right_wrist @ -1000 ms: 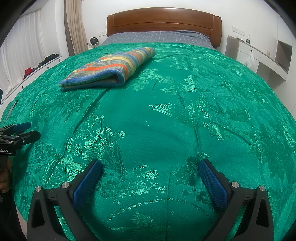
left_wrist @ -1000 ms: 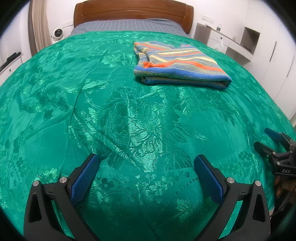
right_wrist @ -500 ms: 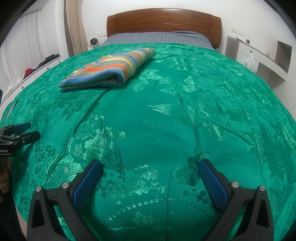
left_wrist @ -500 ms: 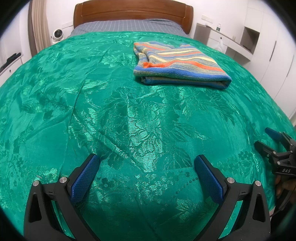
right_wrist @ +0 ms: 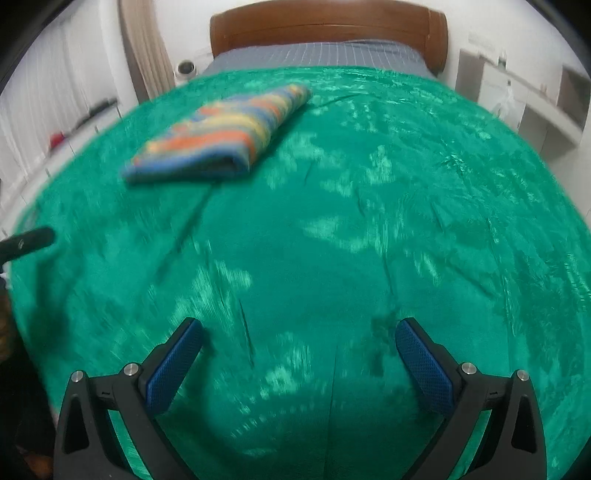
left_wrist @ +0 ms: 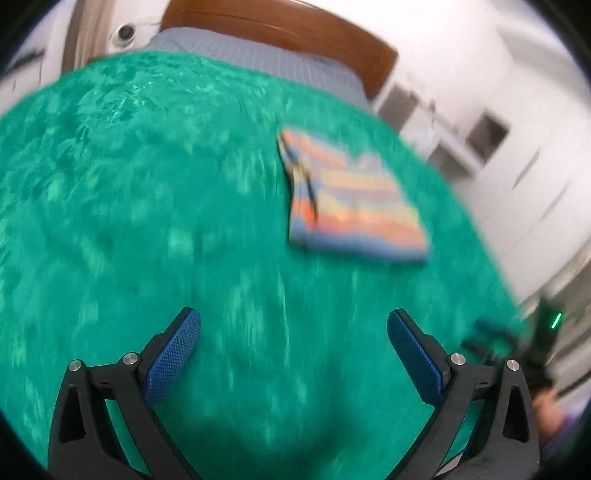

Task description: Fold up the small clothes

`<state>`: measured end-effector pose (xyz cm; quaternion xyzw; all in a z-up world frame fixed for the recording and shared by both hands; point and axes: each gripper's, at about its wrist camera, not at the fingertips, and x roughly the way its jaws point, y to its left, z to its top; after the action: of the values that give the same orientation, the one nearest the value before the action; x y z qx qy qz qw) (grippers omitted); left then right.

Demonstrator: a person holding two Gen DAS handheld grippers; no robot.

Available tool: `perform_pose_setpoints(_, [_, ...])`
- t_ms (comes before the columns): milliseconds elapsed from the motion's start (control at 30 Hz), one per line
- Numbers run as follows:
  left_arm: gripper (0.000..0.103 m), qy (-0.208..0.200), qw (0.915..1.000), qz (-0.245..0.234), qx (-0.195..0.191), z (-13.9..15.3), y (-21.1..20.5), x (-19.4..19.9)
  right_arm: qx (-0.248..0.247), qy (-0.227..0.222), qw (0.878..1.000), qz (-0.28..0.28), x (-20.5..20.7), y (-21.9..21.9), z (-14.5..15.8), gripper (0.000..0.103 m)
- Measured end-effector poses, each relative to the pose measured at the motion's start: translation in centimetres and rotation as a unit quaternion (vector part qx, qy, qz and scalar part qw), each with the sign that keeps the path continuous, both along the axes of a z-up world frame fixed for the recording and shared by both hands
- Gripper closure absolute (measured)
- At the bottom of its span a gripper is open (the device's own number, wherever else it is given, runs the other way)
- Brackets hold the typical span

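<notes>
A: Hovering over the cover [left_wrist: 184, 206], both grippers, and both views are smeared with blur. Where's the garment?

B: Folded garment [left_wrist: 351, 206], striped orange, blue and yellow, lies flat on the cover, well ahead of the left gripper [left_wrist: 293, 354] and off to its right. From the right wrist the garment [right_wrist: 221, 136] sits ahead and to the left, toward the headboard [right_wrist: 325, 29].

A: Jaws?

B: Left gripper's jaws are spread wide, nothing between the blue pads [left_wrist: 173, 354] but green cloth below. Right gripper [right_wrist: 299, 363] the same, jaws wide apart, holding nothing.

A: Either one touching the garment?

B: No, both well apart from it. Near the cover's right edge the left view catches a dark blurred shape, apparently the right gripper; too smeared to read its jaws there. In the right view a black tip [right_wrist: 29, 238] pokes in at the left, beside the cover's edge.

A: Garment's edges?

B: Fold faces the grippers, layers stacked. Finer detail is lost in blur.
</notes>
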<state>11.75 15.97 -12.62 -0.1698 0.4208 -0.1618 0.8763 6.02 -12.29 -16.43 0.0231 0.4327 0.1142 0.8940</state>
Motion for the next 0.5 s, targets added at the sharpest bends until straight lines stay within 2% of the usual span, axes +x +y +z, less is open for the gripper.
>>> perform_pose_setpoints(100, [0.001,0.023,0.9977,-0.028,-0.057,0.7,-0.3,6.0,0.063,0.007,0.998,0.008,4.4,-0.8,1.6,0.0])
perform_pose_setpoints(133, [0.001,0.034,0.9965,-0.044,-0.062,0.5,-1.1,8.7,0.092,0.007,0.996,0.008,6.4,-1.2,2.1,0.001])
perform_pose_setpoints(233, [0.002,0.068,0.9959,-0.042,-0.043,-1.0,-3.1,15.2,0.173,0.019,0.984,0.022,12.1,-1.5,3.0,0.002])
perform_pose_setpoints(300, [0.002,0.102,0.9927,-0.046,-0.045,-2.6,-4.2,18.6,0.211,0.036,0.977,0.023,16.3,-1.2,2.8,0.006])
perform_pose_setpoints(400, [0.002,0.129,0.9906,-0.044,-0.01,-4.2,-5.5,20.7,0.257,0.08,0.963,0.018,21.9,-0.7,1.1,0.011])
perform_pose_setpoints(467, [0.002,0.131,0.9898,-0.053,0.013,-4.5,-6.6,21.1,0.285,0.114,0.952,0.016,24.3,0.0,-0.5,0.02])
perform_pose_setpoints(500, [0.002,0.131,0.9891,-0.064,0.023,-4.5,-7.2,21.3,0.297,0.129,0.946,0.019,25.1,0.3,-1.1,0.032])
